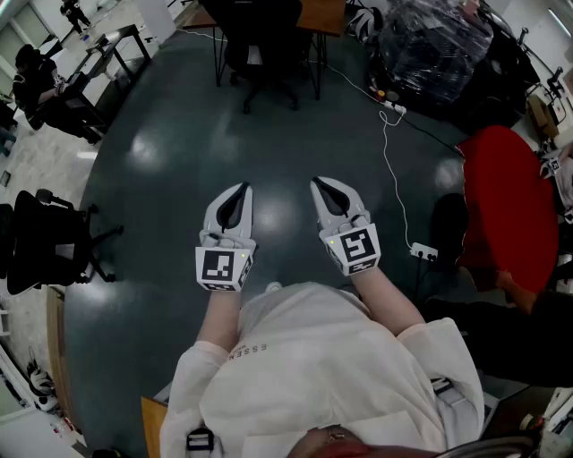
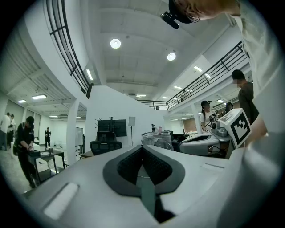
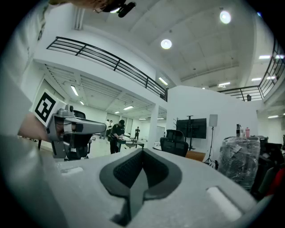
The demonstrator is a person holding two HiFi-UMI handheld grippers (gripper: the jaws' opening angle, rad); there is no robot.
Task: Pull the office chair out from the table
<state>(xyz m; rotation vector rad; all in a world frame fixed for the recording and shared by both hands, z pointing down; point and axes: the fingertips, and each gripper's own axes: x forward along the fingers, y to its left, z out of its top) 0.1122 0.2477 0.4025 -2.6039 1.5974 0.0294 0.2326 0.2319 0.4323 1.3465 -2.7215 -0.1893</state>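
Observation:
The black office chair (image 1: 260, 54) stands tucked under a wooden table (image 1: 320, 14) at the far side of the floor, well ahead of both grippers. It also shows small and distant in the left gripper view as the chair (image 2: 105, 146) and in the right gripper view as the chair (image 3: 174, 146) by the table (image 3: 196, 155). My left gripper (image 1: 240, 189) and right gripper (image 1: 320, 184) are held side by side, level, over the dark floor. Both are shut with nothing between their jaws, as the left gripper (image 2: 142, 147) and right gripper (image 3: 143, 151) show up close.
A second black chair (image 1: 45, 241) stands at the left by a desk edge. A white cable runs to a power strip (image 1: 423, 252) on the floor at the right. A red round object (image 1: 506, 206) and a plastic-wrapped stack (image 1: 439, 45) sit at the right. People stand at desks (image 1: 40, 85) at the far left.

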